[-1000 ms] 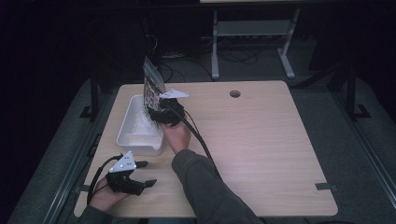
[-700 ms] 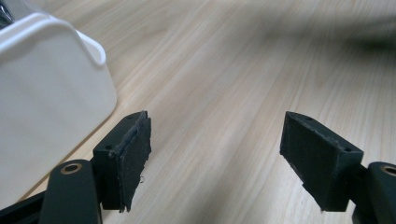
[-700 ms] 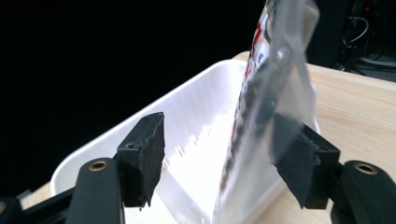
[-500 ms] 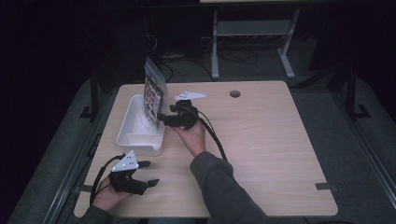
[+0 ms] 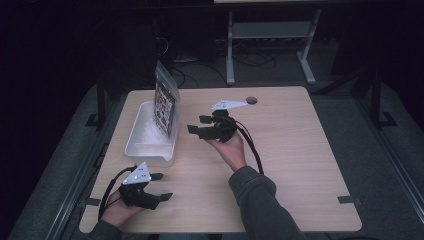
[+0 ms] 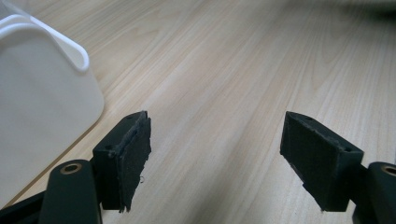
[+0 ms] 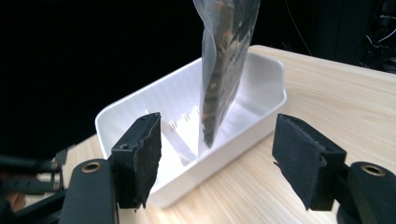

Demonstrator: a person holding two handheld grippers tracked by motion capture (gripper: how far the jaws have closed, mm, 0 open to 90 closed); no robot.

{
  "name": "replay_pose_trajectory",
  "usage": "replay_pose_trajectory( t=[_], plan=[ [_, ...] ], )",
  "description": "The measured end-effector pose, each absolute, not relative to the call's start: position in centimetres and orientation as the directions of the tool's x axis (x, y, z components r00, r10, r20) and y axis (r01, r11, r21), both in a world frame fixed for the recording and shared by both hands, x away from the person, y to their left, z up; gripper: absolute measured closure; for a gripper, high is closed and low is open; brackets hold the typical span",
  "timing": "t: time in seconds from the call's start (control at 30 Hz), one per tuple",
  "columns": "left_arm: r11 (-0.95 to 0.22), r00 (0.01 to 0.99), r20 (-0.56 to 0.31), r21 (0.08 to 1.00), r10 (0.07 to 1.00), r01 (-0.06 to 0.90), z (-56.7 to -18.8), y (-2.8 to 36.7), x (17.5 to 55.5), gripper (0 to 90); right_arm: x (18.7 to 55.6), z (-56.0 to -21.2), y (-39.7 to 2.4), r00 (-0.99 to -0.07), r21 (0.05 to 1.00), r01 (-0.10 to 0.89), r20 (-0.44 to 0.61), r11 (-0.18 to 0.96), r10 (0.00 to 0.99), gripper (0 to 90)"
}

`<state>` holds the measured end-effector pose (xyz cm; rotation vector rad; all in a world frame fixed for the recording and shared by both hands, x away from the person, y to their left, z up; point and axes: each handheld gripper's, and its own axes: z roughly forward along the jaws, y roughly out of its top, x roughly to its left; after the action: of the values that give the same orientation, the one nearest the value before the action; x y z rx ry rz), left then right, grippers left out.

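Seemingly done: bag (image 5: 165, 104) stands upright in white bin (image 5: 141, 145) on table (image 5: 300, 150). Right gripper (image 5: 201, 125) & left gripper (image 5: 161, 186) jaws spread, empty, nothing left afaict.

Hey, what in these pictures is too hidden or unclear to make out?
- Print on the bag: too small in the high view, edge-on in the right gripper view.
- Bag's top: cut off by the right gripper view's upper edge.
- White tray floor under the bag: hidden by it.
- Room beyond the table: too dark.

Pale wood-grain table (image 5: 300, 150), glossy white plastic tub (image 5: 145, 145), shiny clear bag (image 5: 166, 102)
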<state>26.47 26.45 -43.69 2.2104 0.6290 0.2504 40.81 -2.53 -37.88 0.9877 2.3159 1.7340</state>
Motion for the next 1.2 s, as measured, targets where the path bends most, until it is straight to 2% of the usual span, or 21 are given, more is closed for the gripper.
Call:
replay_pose_trajectory(
  t=[0.27, 0.43, 0.6, 0.9, 1.2],
  plan=[
    [-0.547, 0.851, -0.029, 0.754, 0.524, 0.363, -43.7, 26.4, 26.5, 23.2, 39.9, -37.6, -5.3, -0.803, 0.890, 0.413, 0.257, 0.191, 0.538, 28.3],
    [-0.547, 0.850, -0.030, 0.753, 0.526, 0.366, -43.8, 26.2, 26.6, 22.4, 39.2, -37.5, -6.8, -0.825, 0.888, 0.386, 0.212, 0.249, 0.523, 30.4],
    [-0.548, 0.852, -0.032, 0.753, 0.522, 0.364, -43.8, 26.0, 26.5, 21.6, 38.6, -37.9, -8.6, -0.828, 0.873, 0.410, 0.235, 0.264, 0.508, 32.2],
    [-0.553, 0.856, -0.037, 0.749, 0.516, 0.365, -44.0, 25.5, 26.6, 18.6, 37.7, -38.4, -11.8, -0.798, 0.846, 0.479, 0.309, 0.234, 0.517, 28.0],
    [-0.551, 0.857, -0.046, 0.748, 0.512, 0.370, -44.1, 25.3, 26.6, 18.1, 35.9, -38.5, -14.1, -0.797, 0.844, 0.465, 0.269, 0.267, 0.540, 25.1]
  ],
)
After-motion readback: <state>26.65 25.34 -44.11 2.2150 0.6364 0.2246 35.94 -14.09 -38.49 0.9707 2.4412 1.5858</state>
